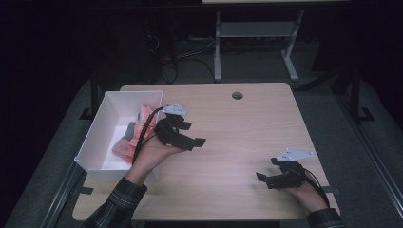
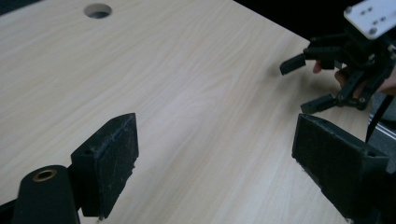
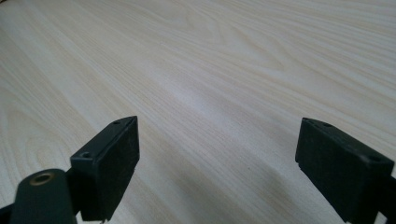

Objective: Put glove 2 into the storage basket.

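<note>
My left gripper hovers over the light wooden table just right of a white box. Its jaws stand wide open and point right, with nothing between them; in the left gripper view they frame bare wood. My right gripper rests near the table's front right corner, open and empty, its jaws pointing left. The right gripper view has its jaws wide apart over plain tabletop. The left gripper view also catches the right gripper farther off at the upper right.
The white box holds pink and red packets against its right wall. A round cable hole sits near the table's far edge. A desk frame and cables stand on the dark floor beyond.
</note>
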### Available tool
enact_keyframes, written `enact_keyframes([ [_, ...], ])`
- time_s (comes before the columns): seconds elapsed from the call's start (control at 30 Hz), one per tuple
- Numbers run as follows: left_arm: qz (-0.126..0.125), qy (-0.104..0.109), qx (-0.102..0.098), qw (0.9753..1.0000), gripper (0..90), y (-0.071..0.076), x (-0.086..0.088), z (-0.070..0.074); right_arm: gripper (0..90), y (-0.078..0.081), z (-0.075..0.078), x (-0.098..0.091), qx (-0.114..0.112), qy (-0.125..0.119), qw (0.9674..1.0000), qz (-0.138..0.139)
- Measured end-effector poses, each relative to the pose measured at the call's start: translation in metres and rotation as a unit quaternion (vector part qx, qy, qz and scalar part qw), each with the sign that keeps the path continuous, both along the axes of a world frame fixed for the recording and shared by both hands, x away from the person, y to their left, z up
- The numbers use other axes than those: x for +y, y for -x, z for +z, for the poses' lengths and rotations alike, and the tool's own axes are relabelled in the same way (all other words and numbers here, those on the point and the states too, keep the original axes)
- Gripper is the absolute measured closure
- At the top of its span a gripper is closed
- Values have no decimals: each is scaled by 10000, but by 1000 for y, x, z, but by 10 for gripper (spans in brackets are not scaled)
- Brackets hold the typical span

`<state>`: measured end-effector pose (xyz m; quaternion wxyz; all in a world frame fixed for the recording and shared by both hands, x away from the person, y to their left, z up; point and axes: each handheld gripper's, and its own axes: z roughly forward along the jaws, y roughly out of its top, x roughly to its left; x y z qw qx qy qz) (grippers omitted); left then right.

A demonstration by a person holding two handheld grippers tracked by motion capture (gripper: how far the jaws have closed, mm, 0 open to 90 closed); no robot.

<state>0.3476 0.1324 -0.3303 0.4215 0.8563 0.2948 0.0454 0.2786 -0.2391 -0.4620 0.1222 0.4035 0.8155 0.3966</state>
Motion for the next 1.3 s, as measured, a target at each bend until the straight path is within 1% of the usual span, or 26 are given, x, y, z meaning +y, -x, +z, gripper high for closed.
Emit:
enact_keyframes([
  [0.1,-34,-23,-11,10000,142,4,-8,-8,134,0,0,0,-7,-3,10000,1],
  [0.13,-50,-71,-33,10000,142,6,-11,-11,134,0,0,0,-11,-5,10000,1],
  [0.17,-34,-70,-41,10000,142,7,-13,-12,134,0,0,1,-8,1,10000,-10],
  [0.2,-91,-135,-62,9998,142,9,-17,-18,134,0,0,1,4,11,10000,-3],
  [0.23,-91,-135,-62,9998,142,9,-17,-18,134,0,0,1,4,11,10000,-3],
  [0.27,-76,-152,-61,9998,142,12,-22,-24,134,0,0,1,-2,9,10000,2],
  [0.3,-76,-152,-61,9998,142,12,-22,-24,134,0,0,1,-2,9,10000,2],
  [0.43,-125,-152,-52,9998,142,16,-28,-38,134,0,0,1,8,10,10000,-6],
  [0.47,-169,-193,-69,9996,142,16,-30,-45,134,0,0,1,17,10,10000,-11],
  [0.5,-169,-193,-69,9996,142,16,-30,-45,134,0,0,1,17,10,10000,-11],
  [0.57,-167,-190,-58,9997,142,18,-32,-51,134,0,0,1,19,9,10000,-15],
  [0.63,-221,-217,-72,9995,142,19,-33,-57,134,0,0,0,6,17,10000,-8],
  [0.67,-216,-191,-82,9996,142,20,-34,-61,134,0,0,0,0,18,10000,-5],
  [0.7,-255,-247,-128,9993,142,20,-34,-62,134,0,0,0,2,9,10000,-11],
  [0.73,-226,-280,-166,9992,142,22,-36,-68,134,0,0,0,10,19,10000,-13],
  [0.77,-260,-307,-187,9990,142,22,-35,-71,134,0,0,1,17,15,10000,-12],
  [0.8,-260,-307,-187,9990,142,22,-35,-71,134,0,0,1,25,19,10000,-11],
  [0.87,-242,-252,-157,9993,142,22,-35,-77,134,0,0,1,25,24,10000,-12],
  [0.93,-308,-301,-187,9989,142,22,-34,-82,134,0,0,1,23,24,10000,-11],
  [1.0,-338,-313,-165,9988,142,23,-35,-87,134,0,-1,1,29,30,10000,-15],
  [1.03,-363,-313,-198,9987,142,24,-36,-89,134,0,-1,1,31,25,10000,-13],
  [1.1,-383,-333,-177,9986,142,24,-37,-94,134,0,-1,1,30,29,10000,-8],
  [1.13,-360,-302,-172,9987,142,25,-39,-97,134,0,-1,1,31,32,10000,-7],
  [1.17,-416,-386,-187,9982,142,25,-39,-99,134,0,-1,1,32,36,10000,-5],
  [1.23,-434,-490,-261,9975,141,26,-41,-103,134,0,-1,1,27,43,10000,9],
  [1.3,-462,-475,-209,9976,141,27,-43,-106,134,0,-1,1,15,51,10000,9],
])
